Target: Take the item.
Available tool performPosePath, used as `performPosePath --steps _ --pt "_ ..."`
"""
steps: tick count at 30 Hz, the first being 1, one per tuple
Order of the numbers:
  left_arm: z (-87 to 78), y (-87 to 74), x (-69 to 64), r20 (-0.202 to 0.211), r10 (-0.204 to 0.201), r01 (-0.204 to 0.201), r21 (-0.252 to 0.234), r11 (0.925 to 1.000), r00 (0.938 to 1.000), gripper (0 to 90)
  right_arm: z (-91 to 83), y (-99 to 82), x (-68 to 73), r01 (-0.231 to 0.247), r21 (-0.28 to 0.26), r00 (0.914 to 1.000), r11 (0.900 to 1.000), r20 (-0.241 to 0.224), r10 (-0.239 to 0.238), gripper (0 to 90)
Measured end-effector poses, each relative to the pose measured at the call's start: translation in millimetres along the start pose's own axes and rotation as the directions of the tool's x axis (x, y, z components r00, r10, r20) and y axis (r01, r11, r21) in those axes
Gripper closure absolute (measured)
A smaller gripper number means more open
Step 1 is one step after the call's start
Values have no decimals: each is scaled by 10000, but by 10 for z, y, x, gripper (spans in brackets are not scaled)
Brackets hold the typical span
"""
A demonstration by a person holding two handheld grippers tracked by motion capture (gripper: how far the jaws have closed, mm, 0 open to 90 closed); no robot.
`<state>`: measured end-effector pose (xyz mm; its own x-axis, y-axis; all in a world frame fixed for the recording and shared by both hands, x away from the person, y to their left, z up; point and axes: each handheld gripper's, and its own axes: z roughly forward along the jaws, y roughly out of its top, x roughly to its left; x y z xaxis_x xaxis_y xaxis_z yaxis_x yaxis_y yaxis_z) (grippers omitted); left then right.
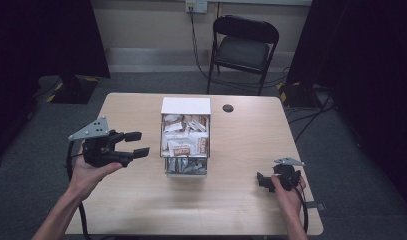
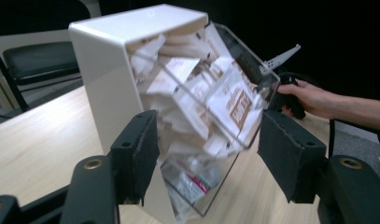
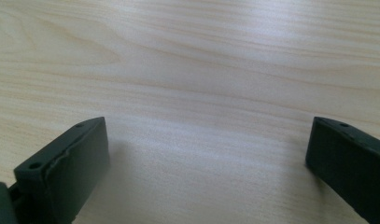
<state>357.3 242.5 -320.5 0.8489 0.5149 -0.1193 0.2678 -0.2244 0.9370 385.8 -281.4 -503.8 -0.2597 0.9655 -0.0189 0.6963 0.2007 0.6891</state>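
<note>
We hold the left gripper (image 1: pixel 137 143) raised just left of the packet dispenser (image 1: pixel 186 106), its jaws apart with nothing between them and aimed at the dispenser's side. The right gripper (image 1: pixel 261 181) rests low on the table to the dispenser's right and nearer us, its jaws spread wide over bare wood.

The dispenser, a white box with a clear front crammed with sachets (image 2: pixel 234 100), stands upright at the middle of the table (image 1: pixel 141 210).

Our worry is the approach: if we come in from the side, a jaw may strike the white wall or the clear panel and push or tip the light box, since nothing steadies it. Grabbing into the packed sachets could also drag several out at once.

The table is pale wood, with a small dark disc (image 1: pixel 228 108) just behind the dispenser. Beyond stand a folding chair (image 1: pixel 243 47), grey carpet and dark curtains.
</note>
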Motion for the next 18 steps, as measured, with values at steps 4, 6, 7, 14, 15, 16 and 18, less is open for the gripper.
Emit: performPosePath --steps 4,6,7,14,15,16,18 --pt "62 107 26 287 -95 97 -81 9999 9995 452 1 1 -1 9 -3 10000 10000 -11 -9 0" --pt "101 154 32 492 -59 60 -20 10000 9988 448 3 3 0 -7 -11 10000 10000 -19 7 0" --pt "121 174 33 554 -69 70 -15 10000 9984 447 4 3 0 -3 -11 10000 10000 -22 3 0" --pt "339 266 53 979 35 -48 131 9999 9952 452 4 3 0 -3 -12 10000 10000 -21 3 0" --pt "372 276 45 997 104 -110 58 9999 9950 452 3 3 0 -1 -12 10000 10000 -21 1 0" --pt "405 289 35 1008 160 -176 144 9997 9948 452 4 3 0 -2 -12 10000 10000 -21 2 0" --pt "459 311 22 1044 273 -305 291 9991 9942 453 4 3 0 -2 -12 10000 10000 -22 2 0"
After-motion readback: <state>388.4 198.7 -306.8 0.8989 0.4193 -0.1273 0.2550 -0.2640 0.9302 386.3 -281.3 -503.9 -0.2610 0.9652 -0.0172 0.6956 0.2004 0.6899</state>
